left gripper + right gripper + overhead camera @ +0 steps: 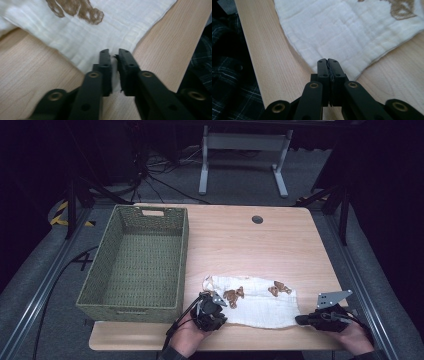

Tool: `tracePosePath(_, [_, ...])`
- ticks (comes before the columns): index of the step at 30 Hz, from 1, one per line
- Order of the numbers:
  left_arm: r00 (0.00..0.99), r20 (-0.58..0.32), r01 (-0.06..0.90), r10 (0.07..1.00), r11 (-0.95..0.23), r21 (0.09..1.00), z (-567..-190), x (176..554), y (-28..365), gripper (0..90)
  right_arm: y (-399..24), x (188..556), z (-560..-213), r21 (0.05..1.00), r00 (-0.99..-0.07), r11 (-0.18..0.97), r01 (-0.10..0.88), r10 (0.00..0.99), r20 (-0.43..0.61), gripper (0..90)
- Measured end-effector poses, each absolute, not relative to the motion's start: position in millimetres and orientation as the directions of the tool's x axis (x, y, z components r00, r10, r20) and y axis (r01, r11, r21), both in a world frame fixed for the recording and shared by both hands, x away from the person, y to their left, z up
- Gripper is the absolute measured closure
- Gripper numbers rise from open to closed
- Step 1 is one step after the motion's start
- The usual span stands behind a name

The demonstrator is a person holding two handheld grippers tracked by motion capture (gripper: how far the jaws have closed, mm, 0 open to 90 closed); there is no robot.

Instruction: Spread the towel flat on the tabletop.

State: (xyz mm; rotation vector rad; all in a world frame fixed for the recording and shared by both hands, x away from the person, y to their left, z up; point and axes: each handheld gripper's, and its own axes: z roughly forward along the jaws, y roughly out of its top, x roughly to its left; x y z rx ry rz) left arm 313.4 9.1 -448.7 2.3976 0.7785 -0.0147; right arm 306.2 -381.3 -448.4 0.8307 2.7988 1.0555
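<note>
A white cloth [260, 302] with brown printed figures [233, 295] lies spread flat near the table's front edge. My left gripper [222, 312] is at its front left corner. In the left gripper view the jaws [113, 52] stand a narrow gap apart, the cloth [100, 32] showing in the gap with no pad pressing it. My right gripper [298, 320] is at the cloth's front right corner. In the right gripper view its jaws [328, 60] are closed together, and the corner of the cloth [342, 32] runs in under their tips.
A green woven basket [182, 255] stands empty on the table's left half, its near wall just left of my left hand. A round cable hole [257, 219] sits at the back of the wooden table [240, 250]. The person's plaid sleeve [227, 82] is at the front edge.
</note>
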Motion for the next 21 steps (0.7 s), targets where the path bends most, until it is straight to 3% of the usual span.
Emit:
tracePosePath(4, [0.83,-0.189,0.524,0.524,-0.619,0.585,-439.8,313.0,7.9,66.3,-383.3,307.1,-443.1,0.659,-0.859,0.602,0.45,0.494,0.134,73.2])
tracePosePath(7, [0.83,-0.181,0.516,0.528,-0.603,0.608,-434.9,317.3,6.5,66.3,-384.2,309.2,-437.6,0.685,-0.859,0.585,0.435,0.497,0.122,72.2])
tracePosePath(13, [0.825,-0.156,0.509,0.543,-0.597,0.62,-434.5,338.8,-8.3,81.1,-373.4,329.3,-432.3,0.703,-0.853,0.574,0.419,0.513,0.09,83.3])
tracePosePath(16, [0.825,-0.124,0.503,0.551,-0.618,0.604,-439.4,354.0,-20.1,83.7,-355.7,346.5,-438.2,0.676,-0.863,0.605,0.421,0.496,0.093,89.0])
tracePosePath(21, [0.833,-0.108,0.5,0.543,-0.654,0.568,-448.1,369.7,-34.6,85.5,-338.3,362.2,-447.4,0.627,-0.869,0.655,0.421,0.49,0.072,89.5])
